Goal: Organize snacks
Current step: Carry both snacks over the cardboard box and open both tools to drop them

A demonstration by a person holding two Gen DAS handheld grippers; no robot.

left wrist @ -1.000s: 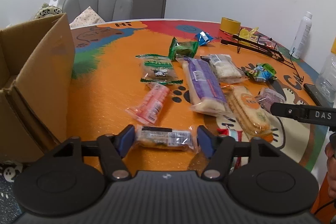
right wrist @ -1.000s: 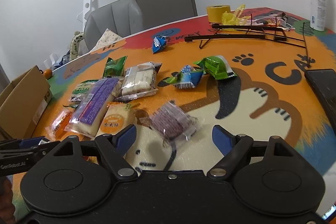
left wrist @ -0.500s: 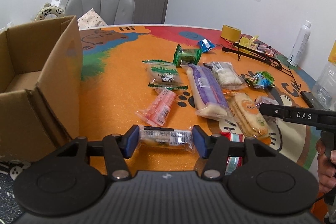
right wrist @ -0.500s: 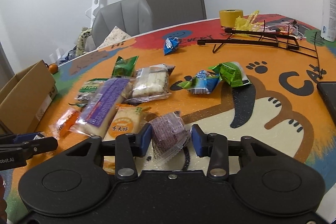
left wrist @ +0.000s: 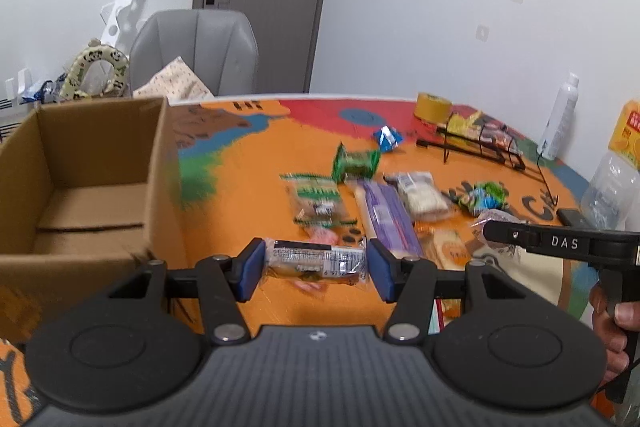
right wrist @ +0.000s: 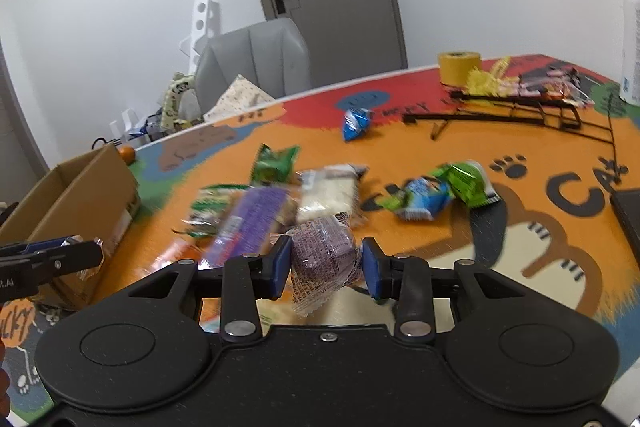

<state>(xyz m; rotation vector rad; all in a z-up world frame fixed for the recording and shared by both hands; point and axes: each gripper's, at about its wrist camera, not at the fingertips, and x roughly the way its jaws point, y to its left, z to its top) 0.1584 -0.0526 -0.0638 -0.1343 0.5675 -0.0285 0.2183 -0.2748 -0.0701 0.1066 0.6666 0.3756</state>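
purple snack packet (right wrist: 323, 249), brown cardboard box (left wrist: 92, 163), orange cartoon-print tablecloth (left wrist: 256, 167)

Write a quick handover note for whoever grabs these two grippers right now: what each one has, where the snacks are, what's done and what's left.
Left gripper: shut on the clear-wrapped snack bar, lifted off the table mat.
Right gripper: its jaws have just closed on the purple wrapped snack, also lifted.
Cardboard box: open, at the table's left edge, no snacks visible inside.
Left on the mat: the long purple pack, white pack, green packs and small blue ones.
Done: both picks. Left, probably: drop both into the box, then clear the rest.
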